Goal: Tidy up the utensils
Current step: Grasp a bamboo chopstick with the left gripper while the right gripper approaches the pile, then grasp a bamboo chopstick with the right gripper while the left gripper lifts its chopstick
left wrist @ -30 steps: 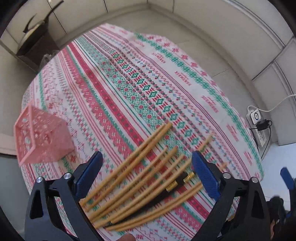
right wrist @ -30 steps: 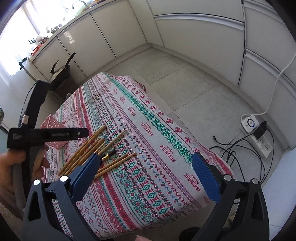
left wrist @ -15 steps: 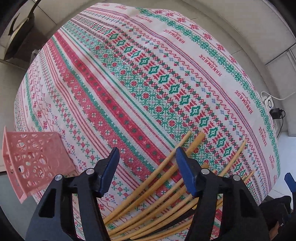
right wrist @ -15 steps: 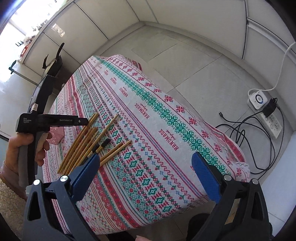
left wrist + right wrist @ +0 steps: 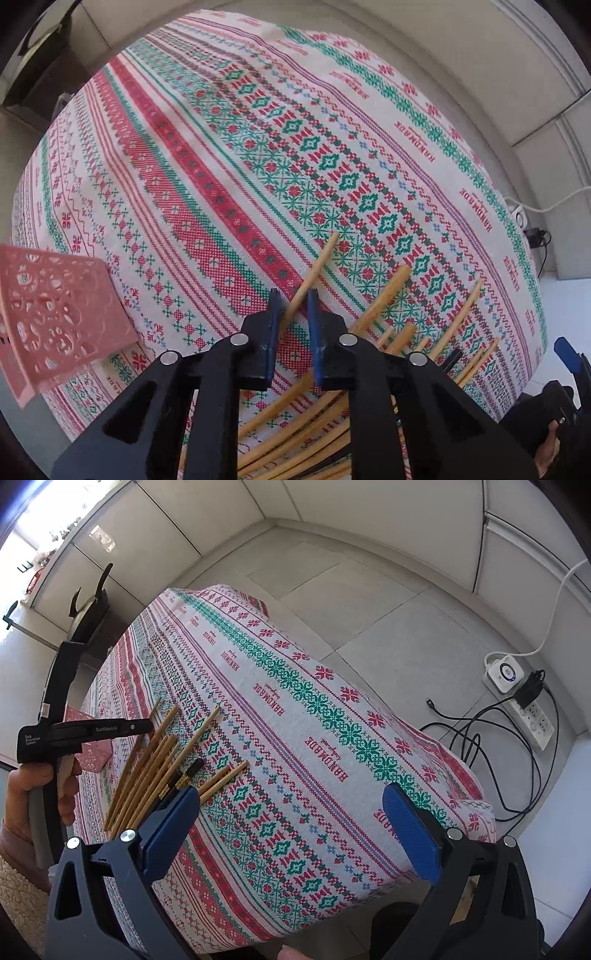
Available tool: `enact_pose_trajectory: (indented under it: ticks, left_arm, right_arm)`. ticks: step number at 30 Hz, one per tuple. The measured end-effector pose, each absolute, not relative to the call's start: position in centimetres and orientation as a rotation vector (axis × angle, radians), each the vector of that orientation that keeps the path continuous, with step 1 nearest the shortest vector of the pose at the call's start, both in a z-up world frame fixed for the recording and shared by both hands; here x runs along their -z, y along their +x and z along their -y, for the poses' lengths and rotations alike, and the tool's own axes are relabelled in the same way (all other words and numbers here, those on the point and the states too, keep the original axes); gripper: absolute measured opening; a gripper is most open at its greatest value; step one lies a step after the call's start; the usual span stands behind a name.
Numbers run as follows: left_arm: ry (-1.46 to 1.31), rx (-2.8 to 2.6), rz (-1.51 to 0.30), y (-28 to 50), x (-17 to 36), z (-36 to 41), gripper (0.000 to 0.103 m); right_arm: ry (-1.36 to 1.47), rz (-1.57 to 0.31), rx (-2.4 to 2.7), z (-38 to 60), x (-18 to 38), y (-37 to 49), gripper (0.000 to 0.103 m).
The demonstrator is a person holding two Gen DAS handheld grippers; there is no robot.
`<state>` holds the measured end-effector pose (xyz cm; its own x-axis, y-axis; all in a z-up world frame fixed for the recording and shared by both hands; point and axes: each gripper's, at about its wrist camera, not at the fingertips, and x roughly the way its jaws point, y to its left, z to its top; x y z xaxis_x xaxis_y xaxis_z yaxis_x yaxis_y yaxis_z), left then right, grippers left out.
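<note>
Pointing straight down, my left gripper [image 5: 293,302] has its blue jaws closing on one wooden chopstick [image 5: 314,271], which passes up between the pads and sticks out ahead of them over the patterned tablecloth [image 5: 207,177]; whether the pads already press on it I cannot quite tell, though the gap looks nearly gone. Off to the right of those jaws and below them lies the rest of the chopstick pile [image 5: 391,314], fanned and overlapping, with a dark-handled piece among them. Away to the left sits the pink perforated basket [image 5: 55,314], well apart from the sticks. From my right wrist, my right gripper [image 5: 291,827] hangs with its jaws spread wide and nothing between them, above the near edge of the cloth; the pile is just ahead of its left pad, and beyond it my left hand [image 5: 33,794] grips the other tool. I judge each stick light, stiff and smooth, likely to swivel or slip if pinched near an end, so taking it towards the middle, square across the pads, should keep it from tipping on the way to the basket.
</note>
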<state>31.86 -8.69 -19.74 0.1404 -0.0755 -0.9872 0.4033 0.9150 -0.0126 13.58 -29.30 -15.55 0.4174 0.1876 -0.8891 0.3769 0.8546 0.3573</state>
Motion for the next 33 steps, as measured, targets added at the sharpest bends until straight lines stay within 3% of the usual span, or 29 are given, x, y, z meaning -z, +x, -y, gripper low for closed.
enact_pose_trajectory:
  ticks: [4, 8, 13, 15, 20, 33]
  left_arm:
    - [0.288, 0.332, -1.290, 29.4, 18.5, 7.4, 0.010]
    - [0.239, 0.317, -1.140, 25.6, 14.0, 5.2, 0.009]
    - [0.182, 0.294, -0.953, 19.2, 7.3, 2.0, 0.008]
    - [0.137, 0.288, -0.898, 17.4, 5.5, 0.3, 0.008]
    - [0.055, 0.272, -0.791, 14.3, 3.4, -3.1, 0.008]
    - [-0.065, 0.314, -0.695, 12.5, 0.5, -5.9, 0.004]
  right_arm:
    - [0.625, -1.177, 0.141, 28.6, 16.0, 14.5, 0.093]
    - [0.687, -1.221, 0.176, 27.6, 16.4, 16.2, 0.081]
    - [0.735, -1.276, 0.221, 26.0, 17.6, 17.8, 0.055]
    - [0.799, -1.322, 0.233, 25.5, 18.7, 18.2, 0.038]
    - [0.827, -1.315, 0.320, 24.7, 19.1, 18.4, 0.018]
    - [0.571, -1.265, 0.427, 20.9, 18.5, 19.7, 0.015]
